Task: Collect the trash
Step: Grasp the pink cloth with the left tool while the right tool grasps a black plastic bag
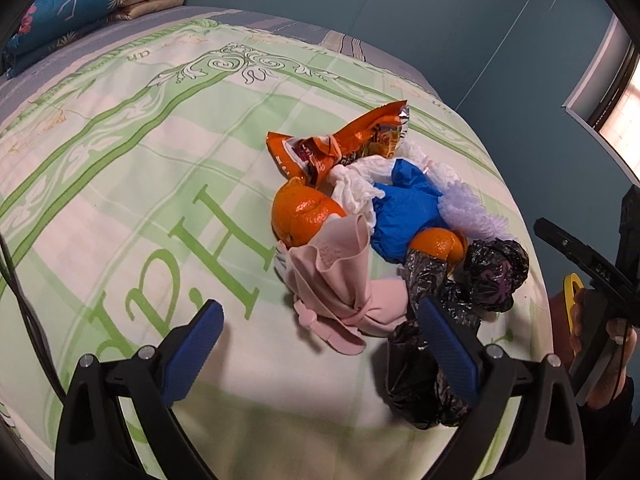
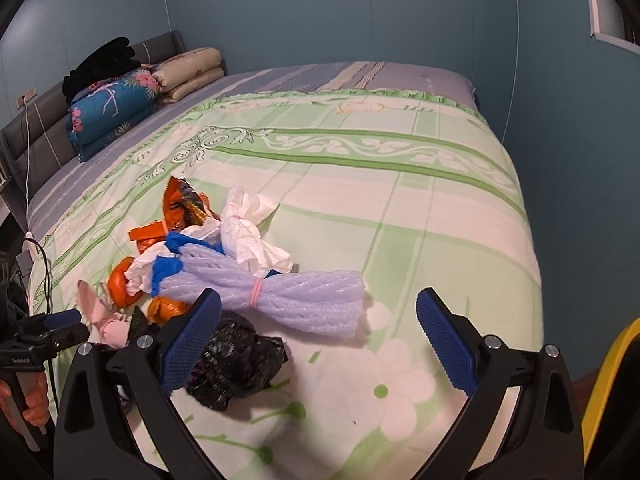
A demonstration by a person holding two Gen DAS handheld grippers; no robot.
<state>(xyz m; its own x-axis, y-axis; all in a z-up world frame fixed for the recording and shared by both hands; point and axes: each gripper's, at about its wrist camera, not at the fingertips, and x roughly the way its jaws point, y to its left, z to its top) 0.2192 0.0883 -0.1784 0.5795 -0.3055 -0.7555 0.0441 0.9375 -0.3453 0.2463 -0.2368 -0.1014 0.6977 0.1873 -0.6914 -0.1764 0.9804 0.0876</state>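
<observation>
Both tongs, left [image 1: 320, 344] and right [image 2: 318, 340], gape over bed trash [image 1: 372, 216]

You get even, fairly bright indoor light with a cool cast; the window [image 1: 618, 104] blows out white, soft shadows pool under each claw, and fisheye edges bend and darken.

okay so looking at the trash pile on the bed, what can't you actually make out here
- Orange snack wrapper: left wrist view, print too crumpled to read.
- Black plastic bag: left wrist view, partly behind the left gripper's finger.
- Yellow object: right wrist view, cut off by the frame edge.
- Any trash bin: not in either view.
</observation>
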